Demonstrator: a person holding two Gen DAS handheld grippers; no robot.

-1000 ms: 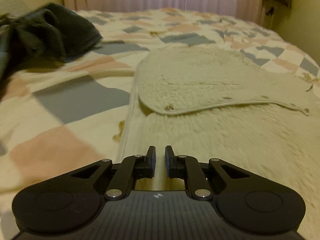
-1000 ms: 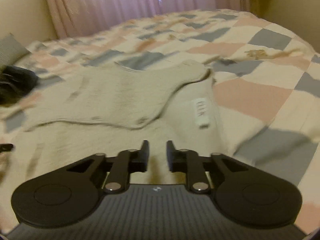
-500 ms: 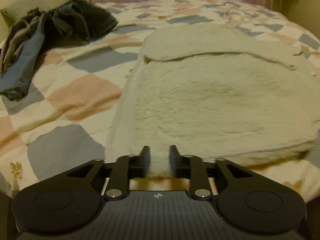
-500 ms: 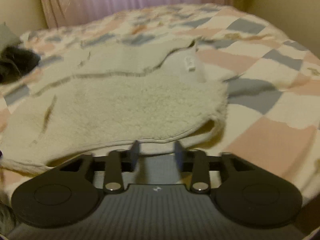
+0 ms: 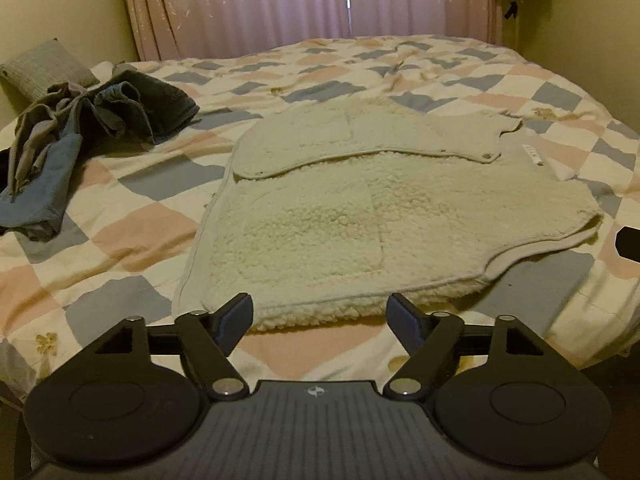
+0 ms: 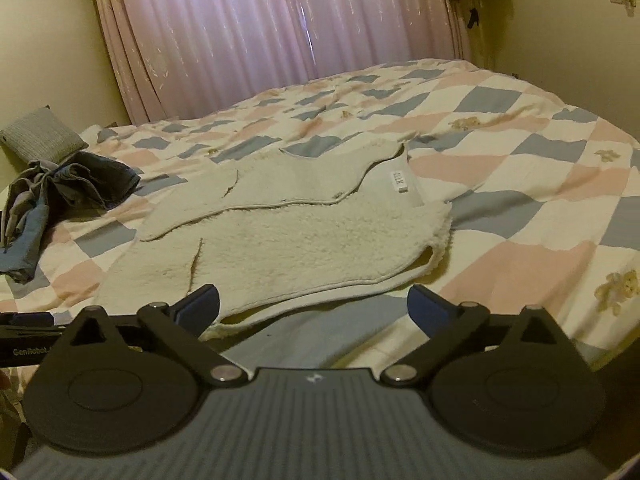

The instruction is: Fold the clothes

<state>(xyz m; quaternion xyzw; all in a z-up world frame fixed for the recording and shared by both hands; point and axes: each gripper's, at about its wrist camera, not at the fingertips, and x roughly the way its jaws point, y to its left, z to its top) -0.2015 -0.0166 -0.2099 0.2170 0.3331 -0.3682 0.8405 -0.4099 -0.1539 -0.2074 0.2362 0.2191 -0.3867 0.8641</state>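
A cream fleece garment (image 5: 380, 208) lies flat on the checked bedspread (image 5: 132, 232), with its near part folded over the rest; it also shows in the right wrist view (image 6: 304, 240). A white label (image 6: 400, 180) shows near its far right edge. My left gripper (image 5: 320, 316) is open and empty, just short of the garment's near edge. My right gripper (image 6: 312, 308) is open and empty, in front of the garment's near right edge. The right gripper's tip (image 5: 628, 244) shows at the right edge of the left wrist view.
A pile of dark grey and blue clothes (image 5: 80, 128) lies at the left of the bed, also in the right wrist view (image 6: 60, 196). A grey pillow (image 5: 48, 66) leans on the left wall. Pink curtains (image 6: 280, 40) hang behind the bed.
Both grippers were shut on the fleece garment's edge and pulled it toward me, folding it over. Both have now opened, let go and drawn back from the garment.
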